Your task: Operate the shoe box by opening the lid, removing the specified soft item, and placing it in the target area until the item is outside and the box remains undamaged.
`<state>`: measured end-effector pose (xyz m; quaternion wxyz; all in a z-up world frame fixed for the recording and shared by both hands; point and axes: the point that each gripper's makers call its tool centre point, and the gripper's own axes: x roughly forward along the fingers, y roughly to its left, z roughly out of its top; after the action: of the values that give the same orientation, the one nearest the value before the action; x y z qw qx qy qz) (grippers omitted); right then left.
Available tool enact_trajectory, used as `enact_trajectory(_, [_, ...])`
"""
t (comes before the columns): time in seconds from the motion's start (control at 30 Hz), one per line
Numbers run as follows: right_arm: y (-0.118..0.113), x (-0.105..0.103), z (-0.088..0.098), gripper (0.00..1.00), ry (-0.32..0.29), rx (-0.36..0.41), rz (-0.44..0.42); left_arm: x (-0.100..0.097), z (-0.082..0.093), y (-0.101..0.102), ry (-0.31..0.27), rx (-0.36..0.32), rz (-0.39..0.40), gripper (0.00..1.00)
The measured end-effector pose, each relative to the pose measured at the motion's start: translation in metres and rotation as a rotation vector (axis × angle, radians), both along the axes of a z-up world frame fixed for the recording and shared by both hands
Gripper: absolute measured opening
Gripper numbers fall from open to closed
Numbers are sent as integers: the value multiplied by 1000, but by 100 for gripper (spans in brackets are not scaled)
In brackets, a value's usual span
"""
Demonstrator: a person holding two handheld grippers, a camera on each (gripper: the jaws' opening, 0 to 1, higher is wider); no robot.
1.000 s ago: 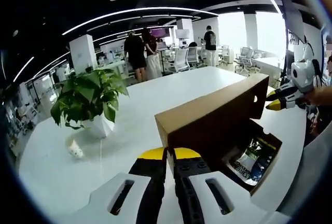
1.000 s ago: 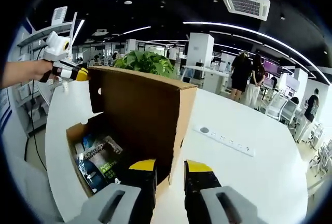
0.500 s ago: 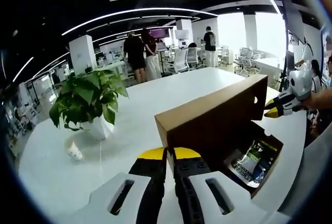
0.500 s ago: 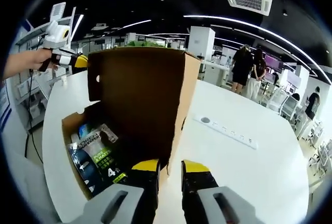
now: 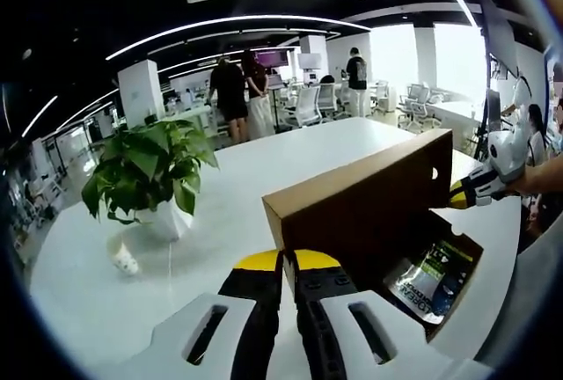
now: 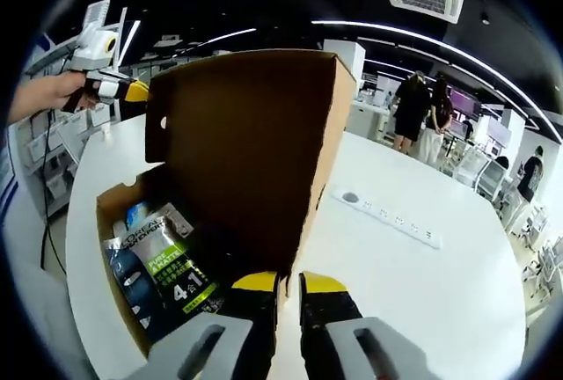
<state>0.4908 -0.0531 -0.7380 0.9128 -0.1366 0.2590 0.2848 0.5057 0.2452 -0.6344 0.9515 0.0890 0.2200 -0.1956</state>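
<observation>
A brown cardboard shoe box (image 6: 113, 218) stands open on the white table, its lid (image 5: 361, 204) (image 6: 246, 151) raised upright. Inside lies a soft silver, green and blue pouch (image 5: 435, 279) (image 6: 163, 266). My left gripper (image 5: 286, 261) is shut on one upper corner of the lid; in the right gripper view, the left gripper (image 6: 123, 90) appears at the lid's far corner, held by a hand. My right gripper (image 6: 288, 283) is pinched on the lid's near edge. From the left gripper view, the right gripper (image 5: 466, 191) touches the lid's other corner.
A potted green plant (image 5: 149, 169) and a small white object (image 5: 126, 259) sit on the table left of the box. A white power strip (image 6: 387, 220) lies on the table beyond the lid. People (image 5: 233, 90) stand far back among desks and chairs.
The lid has swung more upright. My right gripper's jaws have narrowed onto the lid edge, and its yellow tip has come up against the lid's corner. More of the pouch shows.
</observation>
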Motion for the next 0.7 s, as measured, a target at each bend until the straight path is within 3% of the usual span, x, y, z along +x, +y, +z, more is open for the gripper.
enact_trajectory(0.7, [0, 8, -4, 0, 19, 19, -34, 10, -4, 1, -23, 1, -9, 2])
